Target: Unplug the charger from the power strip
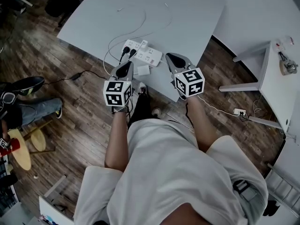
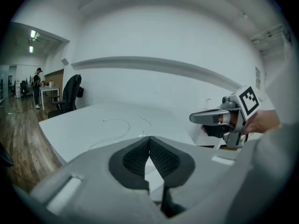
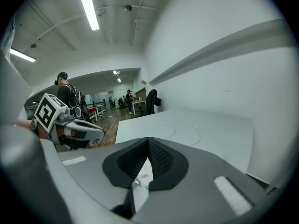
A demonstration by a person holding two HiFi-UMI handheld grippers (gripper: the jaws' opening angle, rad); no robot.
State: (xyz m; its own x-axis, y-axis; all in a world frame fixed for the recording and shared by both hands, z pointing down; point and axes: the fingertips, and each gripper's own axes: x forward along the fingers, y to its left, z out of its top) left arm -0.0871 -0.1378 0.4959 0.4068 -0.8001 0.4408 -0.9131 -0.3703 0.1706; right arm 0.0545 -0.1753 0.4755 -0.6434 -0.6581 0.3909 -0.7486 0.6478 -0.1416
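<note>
Left tool [image 1: 126,65]: closed to a point, nothing between the pads; held above the bench's near edge.
Right tool [image 1: 171,57]: tips together too; held level with the left one, apart from it.
Bench [image 1: 187,13]: white, bare except for the items below.
Strip [image 1: 143,53]: white, lies near the bench's front edge, ahead of both tools.
Black plugs [image 1: 127,55]: two, seated at the strip's left end.
Charger [image 1: 143,70]: taken to be the small white block on the bench just beside the strip's near side, in no socket; its identity is a judgement, not certain.
Cable [image 1: 136,29]: thin, white, looped across the bench behind the strip.
Task status: judged finished or nearly so, as neither tool holds anything.
Risk, drop: the block sits close to the bench edge; a snagged lead or a brushing tool could knock it to the floor.
Risk, wrong plug: if the block is not the charger, a pull on a seated plug would drag the unheld strip.
Head view only: strip, plugs and block.
Left gripper view only: its pads [image 2: 161,155] meeting; right tool [image 2: 194,118] from the side; chair [image 2: 70,94].
Right gripper view only: a white printed scrap [image 3: 142,174] showing in the gap below its tips, probably lying beneath.
</note>
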